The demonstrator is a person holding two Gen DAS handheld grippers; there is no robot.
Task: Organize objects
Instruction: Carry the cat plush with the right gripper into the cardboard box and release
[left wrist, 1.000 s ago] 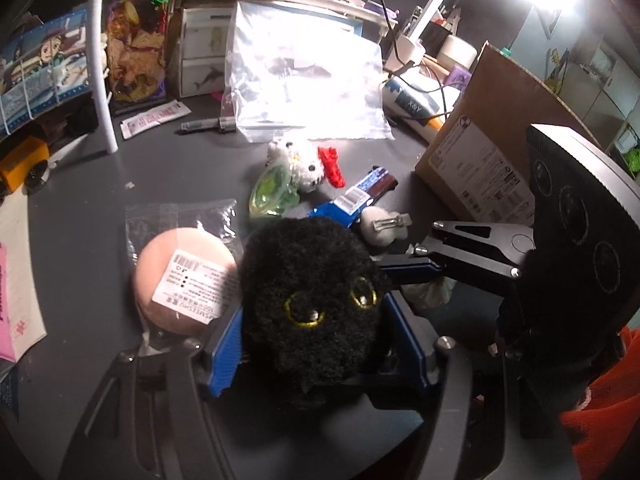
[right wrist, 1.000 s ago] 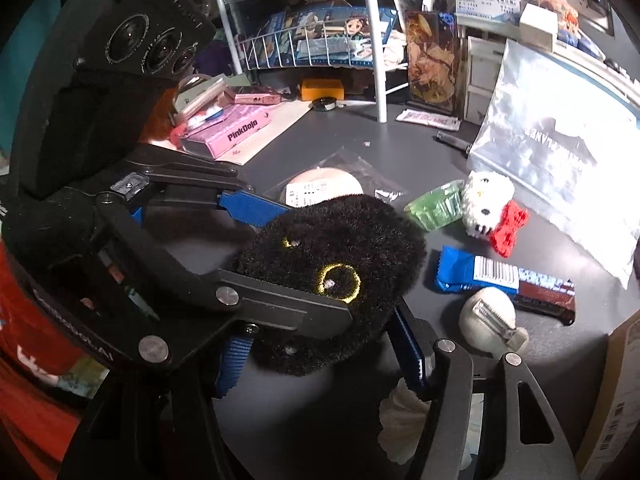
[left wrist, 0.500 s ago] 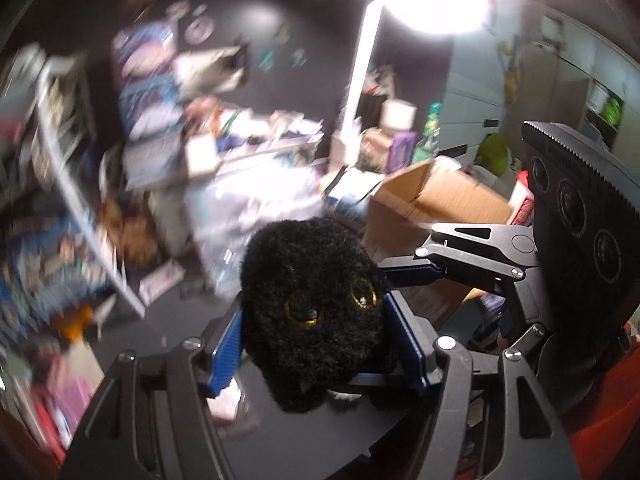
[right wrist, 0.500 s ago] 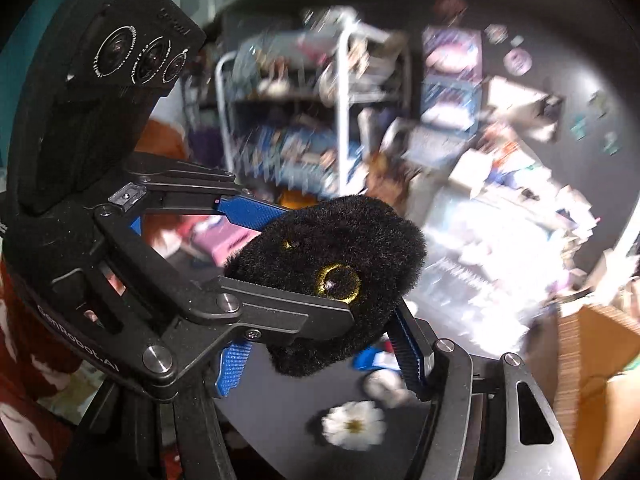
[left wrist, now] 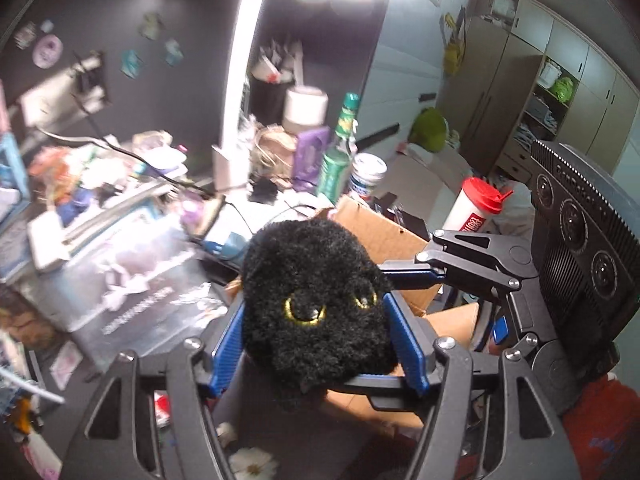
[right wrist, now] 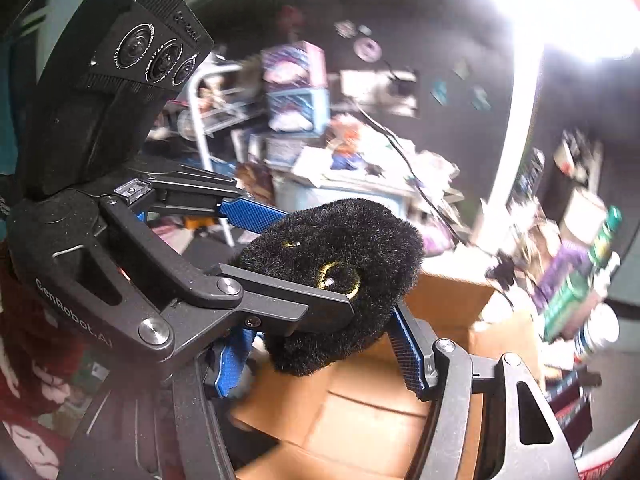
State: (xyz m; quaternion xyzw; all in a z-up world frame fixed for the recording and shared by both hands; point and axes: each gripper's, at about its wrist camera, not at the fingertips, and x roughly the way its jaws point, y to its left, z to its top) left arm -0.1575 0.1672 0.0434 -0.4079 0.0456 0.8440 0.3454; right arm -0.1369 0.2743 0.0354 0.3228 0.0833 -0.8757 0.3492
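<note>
Each hand-held gripper, left (left wrist: pixel 318 336) and right (right wrist: pixel 320 344), clamps the black plush (left wrist: pixel 316 308) above the cardboard box (right wrist: pixel 360 412).

Legible text is scarce. "GenRobot.AI" is printed in pale letters along the dark frame of the left claw (right wrist: pixel 280 272), below its three-lens camera block. Beside that block's lenses, small print, too fine to read. White lettering on the red label of the red-capped tumbler (left wrist: pixel 474 210), right of the claw frame, not readable. Clear bag's (left wrist: pixel 136 288) print blurred.
</note>
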